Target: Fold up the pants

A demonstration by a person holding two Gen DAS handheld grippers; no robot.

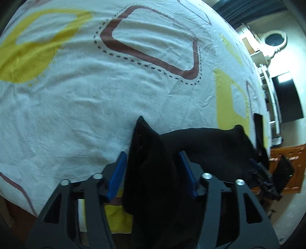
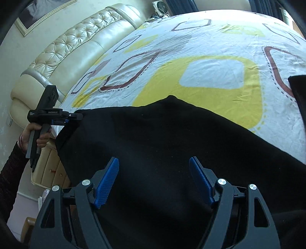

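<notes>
A wide bed with a white sheet printed with yellow and brown rounded squares [image 2: 210, 47] carries the black fabric pants [image 2: 153, 143], which lie across its near edge and hang partly over it. The left gripper with blue ribbed pads [image 1: 153, 172] is closed on a bunched fold of the pants. The right gripper [image 2: 154, 180] hovers over the cloth; its fingers [image 2: 107, 180] stand wide apart, holding nothing.

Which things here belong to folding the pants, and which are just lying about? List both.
For the job: black pants; left tongs; right tongs; patterned bed sheet underneath.

Just there: padded headboard; framed picture; wooden cabinet; dark wall screen.
</notes>
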